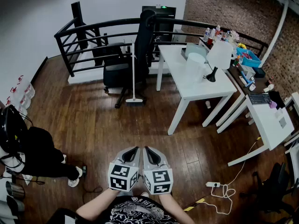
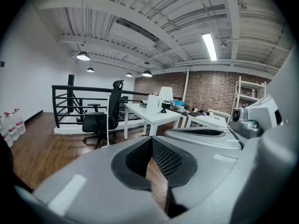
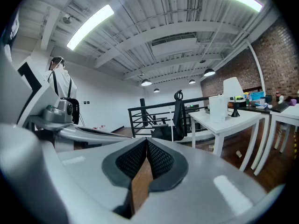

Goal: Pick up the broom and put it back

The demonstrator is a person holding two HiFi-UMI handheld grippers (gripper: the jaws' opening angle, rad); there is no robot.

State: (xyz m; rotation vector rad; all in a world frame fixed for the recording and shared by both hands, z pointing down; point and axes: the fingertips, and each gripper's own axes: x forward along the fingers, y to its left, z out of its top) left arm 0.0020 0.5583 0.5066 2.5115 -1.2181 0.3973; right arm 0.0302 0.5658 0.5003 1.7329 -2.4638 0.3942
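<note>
The broom stands upright on the wooden floor, its white handle leaning by the black office chair and its brush head on the floor. It is far ahead of both grippers. My left gripper and right gripper are held side by side near my body, both shut with nothing between the pads. In the left gripper view the left gripper points toward the chair, and the broom handle shows as a thin white line. In the right gripper view the right gripper shows closed tips, with the broom handle by the chair.
A white desk with a lamp and a white container stands right of the broom. A black railing runs behind the chair. A second desk is at the right, a power strip with cable lies on the floor, and a black bag sits at the left.
</note>
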